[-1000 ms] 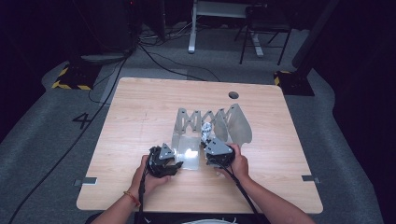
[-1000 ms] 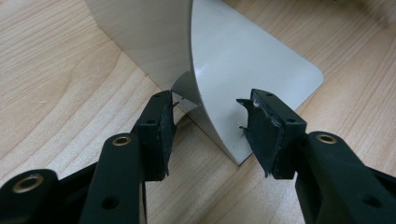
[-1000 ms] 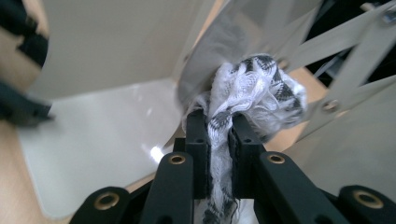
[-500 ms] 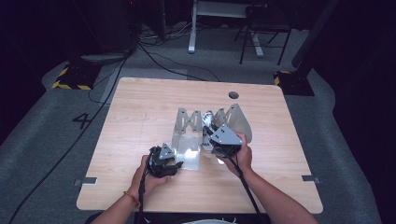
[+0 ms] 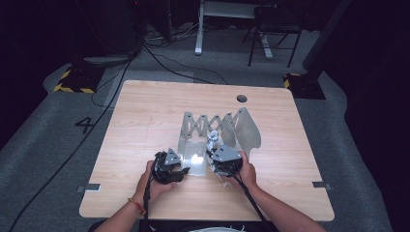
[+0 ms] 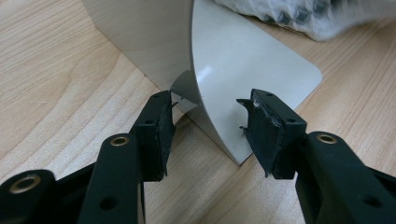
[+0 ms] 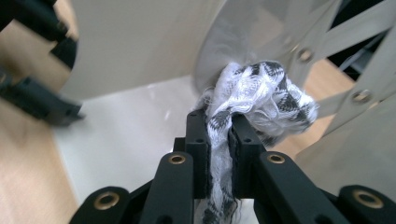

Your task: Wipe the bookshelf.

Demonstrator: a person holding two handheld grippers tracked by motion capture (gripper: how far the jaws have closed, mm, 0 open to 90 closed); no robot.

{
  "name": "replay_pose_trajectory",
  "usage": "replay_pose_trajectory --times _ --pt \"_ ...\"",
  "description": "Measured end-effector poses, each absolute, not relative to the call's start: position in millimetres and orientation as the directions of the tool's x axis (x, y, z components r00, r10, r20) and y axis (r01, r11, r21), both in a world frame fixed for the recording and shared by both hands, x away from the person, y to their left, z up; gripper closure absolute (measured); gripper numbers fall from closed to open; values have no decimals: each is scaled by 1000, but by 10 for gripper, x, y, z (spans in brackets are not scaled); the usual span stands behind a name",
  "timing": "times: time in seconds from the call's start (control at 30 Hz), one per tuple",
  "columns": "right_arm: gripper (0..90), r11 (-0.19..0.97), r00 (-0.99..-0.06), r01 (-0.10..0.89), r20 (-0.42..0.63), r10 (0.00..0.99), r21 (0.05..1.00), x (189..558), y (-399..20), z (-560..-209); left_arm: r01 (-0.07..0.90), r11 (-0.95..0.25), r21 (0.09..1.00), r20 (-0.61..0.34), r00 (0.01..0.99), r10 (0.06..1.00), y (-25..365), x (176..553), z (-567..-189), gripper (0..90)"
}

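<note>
While your right gripper (image 7: 218,126) clamps the black-and-white cloth (image 7: 261,95) just above the metal rack (image 5: 220,128), the cloth bunches beyond its tips. Your left gripper (image 6: 210,128) stands released, jaws astride the rack's base plate (image 6: 247,65) corner, bare table (image 5: 145,111) around it.

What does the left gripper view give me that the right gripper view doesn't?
Left gripper view: the left gripper with its jaws apart, astride the lower corner of the bookend's upright plate, pads not pressing on it.
Right gripper view: the right gripper shut on the black-and-white cloth, bunched against the scissor links.
Both: the flat base plate on the wooden table, and some of the cloth.
</note>
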State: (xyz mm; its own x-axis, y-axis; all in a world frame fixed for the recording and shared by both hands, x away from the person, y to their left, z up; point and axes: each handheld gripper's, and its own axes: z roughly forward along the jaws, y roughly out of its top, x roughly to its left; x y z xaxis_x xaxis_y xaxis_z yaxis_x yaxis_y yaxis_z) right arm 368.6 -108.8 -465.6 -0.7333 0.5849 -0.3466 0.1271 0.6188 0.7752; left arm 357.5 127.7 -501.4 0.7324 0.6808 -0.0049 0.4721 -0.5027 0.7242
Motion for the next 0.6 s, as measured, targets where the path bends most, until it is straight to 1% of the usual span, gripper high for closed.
replay_pose_trajectory --times 0.2,0.4,0.6 --pt "814 639 -770 123 -333 545 759 3605 -1153 -4719 470 -504 725 -6 735 678 1279 3581 -5014 510" --pt "813 632 -777 117 -326 538 766 3582 -1271 -4653 475 -501 724 -13 735 678 1286 3581 -5014 509" --pt "813 622 -799 98 -311 514 776 3541 -1431 -4607 482 -502 718 -24 738 674 1297 3569 -5015 449"
